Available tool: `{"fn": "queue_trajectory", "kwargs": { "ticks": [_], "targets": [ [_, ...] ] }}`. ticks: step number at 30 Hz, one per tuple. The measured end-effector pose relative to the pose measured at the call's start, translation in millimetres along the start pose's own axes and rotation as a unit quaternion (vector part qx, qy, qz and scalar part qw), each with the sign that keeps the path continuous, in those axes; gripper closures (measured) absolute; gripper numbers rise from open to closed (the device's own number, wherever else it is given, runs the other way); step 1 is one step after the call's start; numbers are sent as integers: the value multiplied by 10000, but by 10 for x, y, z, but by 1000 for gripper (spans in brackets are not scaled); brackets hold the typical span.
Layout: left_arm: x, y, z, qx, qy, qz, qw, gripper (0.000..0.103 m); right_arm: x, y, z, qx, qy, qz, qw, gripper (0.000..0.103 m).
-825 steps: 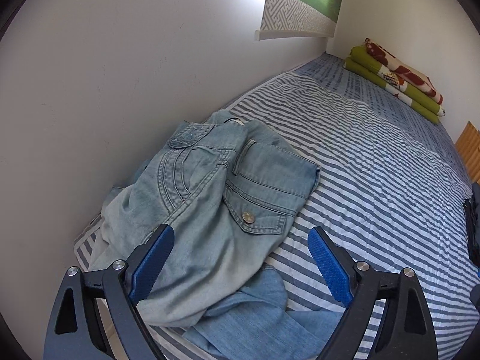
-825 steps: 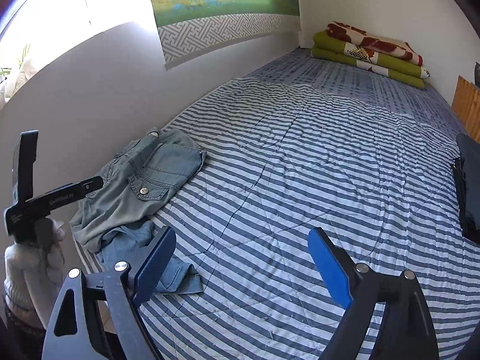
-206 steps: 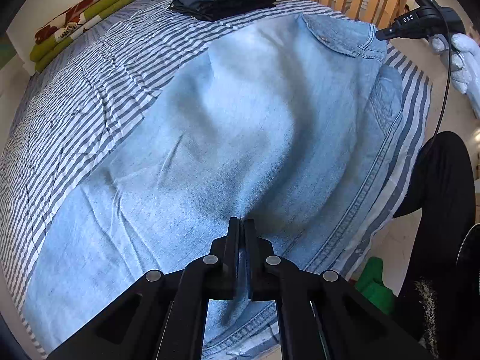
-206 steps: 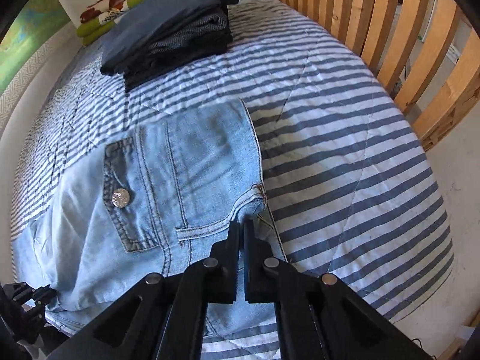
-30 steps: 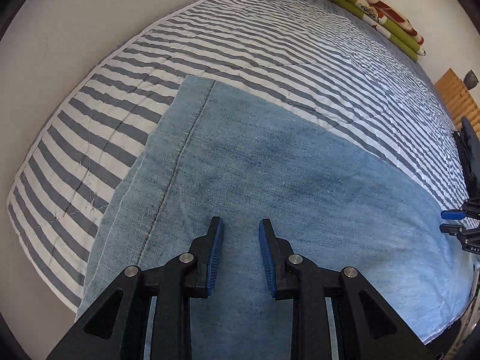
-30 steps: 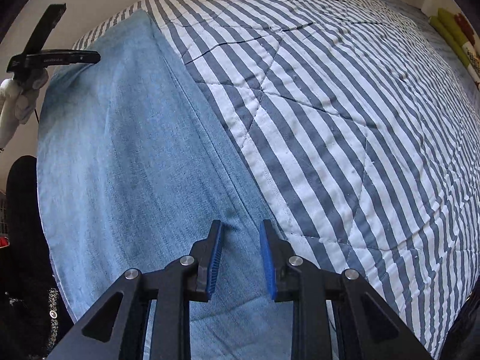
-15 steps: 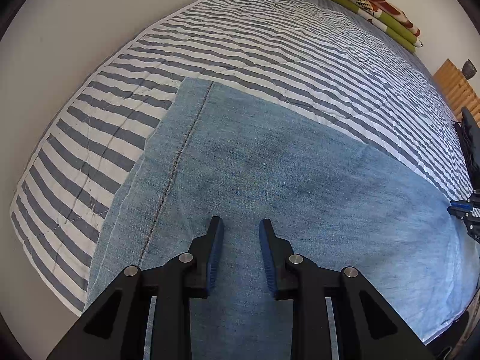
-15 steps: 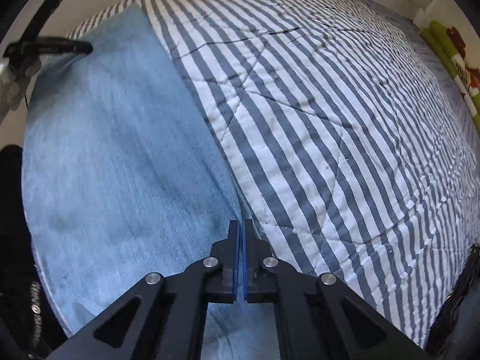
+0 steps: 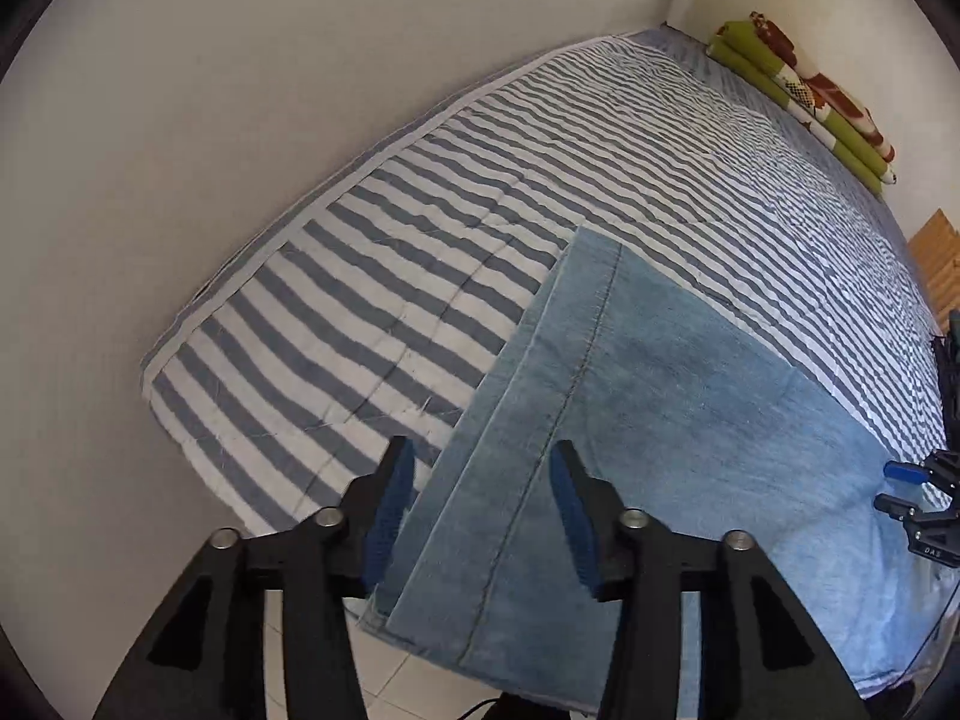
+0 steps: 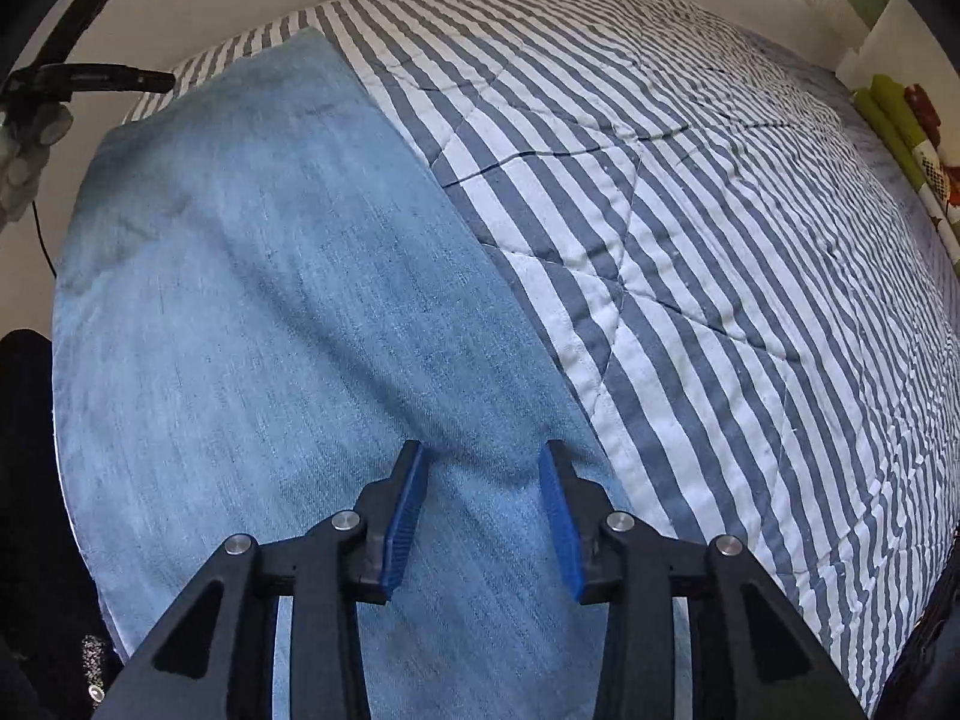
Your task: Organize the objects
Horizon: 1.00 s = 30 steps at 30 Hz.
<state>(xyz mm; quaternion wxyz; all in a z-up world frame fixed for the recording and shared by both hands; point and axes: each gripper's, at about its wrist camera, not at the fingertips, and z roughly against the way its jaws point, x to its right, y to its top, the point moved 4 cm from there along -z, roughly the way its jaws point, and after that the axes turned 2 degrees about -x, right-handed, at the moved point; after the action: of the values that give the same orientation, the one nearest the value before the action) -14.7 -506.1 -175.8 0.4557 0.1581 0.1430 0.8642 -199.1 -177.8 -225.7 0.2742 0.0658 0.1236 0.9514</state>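
Note:
Light blue jeans point(image 9: 672, 420) lie flat along the near edge of the striped bed point(image 9: 420, 276). My left gripper point(image 9: 483, 492) is open over the hem end of the jeans, holding nothing. My right gripper point(image 10: 483, 492) is open just above the jeans point(image 10: 252, 312) near their inner edge, empty. The right gripper also shows at the right edge of the left wrist view point(image 9: 918, 504). The left gripper shows at the top left of the right wrist view point(image 10: 90, 81).
A white wall point(image 9: 240, 90) runs along the bed's left side. Folded green and red blankets point(image 9: 804, 96) lie at the far end. A wooden rail point(image 9: 936, 258) and dark clothes point(image 9: 951, 360) sit at the right. Tiled floor point(image 9: 384, 678) lies below the bed edge.
My left gripper opened wider and shifted left toward the hem of the jeans. My right gripper, shut half a second ago, has opened over the jeans.

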Motion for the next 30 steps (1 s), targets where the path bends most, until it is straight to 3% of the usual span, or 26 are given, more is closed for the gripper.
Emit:
{"fn": "queue_trajectory", "kwargs": {
  "ticks": [6,10,14,17,20,23,24,26,29,30],
  "targets": [
    [-36,-289,-67,-262,70,-84,9996,46,-172,-83,483,397,592,-536,9960,67],
    [-36,-400,-219,-378,205,-50,9991,46,-504,-265,508,283,668,-470,9963,67],
    [4,-433,-243,-160,356,-125,9992,46,-739,-400,520,195,732,-422,9962,67],
    [-28,-459,-190,-134,333,-89,9993,55,-801,-379,584,254,680,-397,9966,67],
    [-75,-512,-161,-128,230,-90,9996,56,-813,-301,661,349,659,-408,9964,67],
    [-81,-504,-147,-227,248,-113,9994,54,-832,-216,654,315,821,-485,9949,67],
    [-102,-492,-154,-268,262,-49,9993,46,-842,-195,626,251,867,-535,9945,67],
    [-140,-484,-200,-347,243,98,9991,40,-878,-169,551,119,858,-602,9944,67],
    [-80,-502,-227,-246,464,-34,9986,41,-922,-160,457,41,758,-624,9952,67],
    [-39,-508,-230,-229,540,-139,9982,46,-925,-162,435,28,801,-669,9945,67]
  ]
}}
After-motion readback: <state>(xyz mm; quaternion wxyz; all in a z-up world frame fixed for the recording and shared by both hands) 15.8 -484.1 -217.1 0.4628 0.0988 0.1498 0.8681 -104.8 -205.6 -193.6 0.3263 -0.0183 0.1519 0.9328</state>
